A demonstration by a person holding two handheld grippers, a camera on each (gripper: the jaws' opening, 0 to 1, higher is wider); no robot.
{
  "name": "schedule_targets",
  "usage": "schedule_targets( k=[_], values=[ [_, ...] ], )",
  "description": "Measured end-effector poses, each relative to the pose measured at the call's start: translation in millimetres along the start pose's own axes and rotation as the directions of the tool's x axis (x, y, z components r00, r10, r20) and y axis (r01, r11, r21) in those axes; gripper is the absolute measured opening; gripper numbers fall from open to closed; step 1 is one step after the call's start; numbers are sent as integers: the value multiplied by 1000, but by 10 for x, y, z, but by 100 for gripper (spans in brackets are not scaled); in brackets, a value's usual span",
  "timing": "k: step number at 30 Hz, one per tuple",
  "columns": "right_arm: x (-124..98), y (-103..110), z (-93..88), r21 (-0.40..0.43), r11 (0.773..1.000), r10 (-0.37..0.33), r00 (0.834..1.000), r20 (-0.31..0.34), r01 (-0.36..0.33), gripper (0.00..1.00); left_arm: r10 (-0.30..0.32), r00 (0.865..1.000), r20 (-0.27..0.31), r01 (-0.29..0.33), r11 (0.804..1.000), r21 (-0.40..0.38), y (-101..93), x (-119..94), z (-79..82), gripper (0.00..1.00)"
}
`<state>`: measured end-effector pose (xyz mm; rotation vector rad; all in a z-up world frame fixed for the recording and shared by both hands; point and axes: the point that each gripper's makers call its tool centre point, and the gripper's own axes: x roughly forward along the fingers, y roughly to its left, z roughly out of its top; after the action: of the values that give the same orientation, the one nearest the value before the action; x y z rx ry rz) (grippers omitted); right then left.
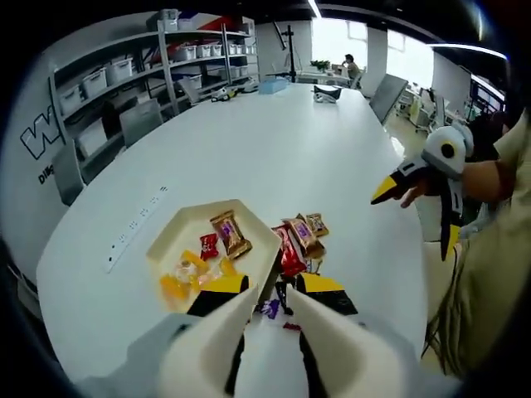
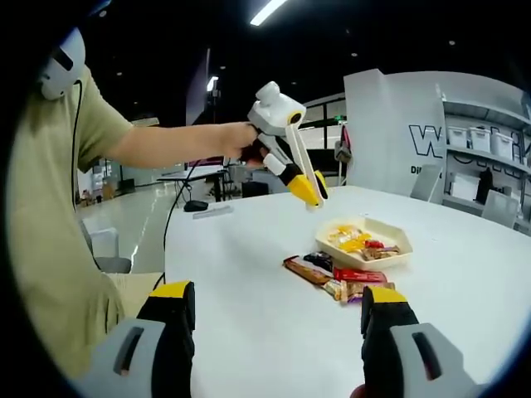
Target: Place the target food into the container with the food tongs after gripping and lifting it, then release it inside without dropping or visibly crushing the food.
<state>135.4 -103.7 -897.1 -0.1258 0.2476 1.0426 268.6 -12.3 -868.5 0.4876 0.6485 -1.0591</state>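
Two tools | your left tool pinched empty above tray | your right tool spread wide | snack packets on counter

Large dark "W" on white wall panel beside shelving, left gripper view; smaller line beneath starts "Di", rest cut off. Same lettering on white wall in right gripper view: "W" plus partial letters, "DI" below, remainder hidden by shelves. Print on snack wrappers too small to read.
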Motion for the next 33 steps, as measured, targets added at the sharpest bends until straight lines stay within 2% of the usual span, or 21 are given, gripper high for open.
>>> schedule_targets(
  k=[13, 21, 33],
  values=[
    [-19, -5, -11, 4, 1000, -3, 1000, 1, 3, 81, -34, 999, -11, 34, 999, 13, -179, 104, -102, 23],
    [-37, -17, -23, 6, 1000, -7, 1000, 1, 7, 81, -53, 998, -22, 53, 999, 4, -292, 240, -199, 23],
    [-39, -13, -22, 7, 1000, -8, 1000, 0, 8, 81, -41, 998, -36, 41, 999, 1, -290, 388, -328, 23]
  ],
)
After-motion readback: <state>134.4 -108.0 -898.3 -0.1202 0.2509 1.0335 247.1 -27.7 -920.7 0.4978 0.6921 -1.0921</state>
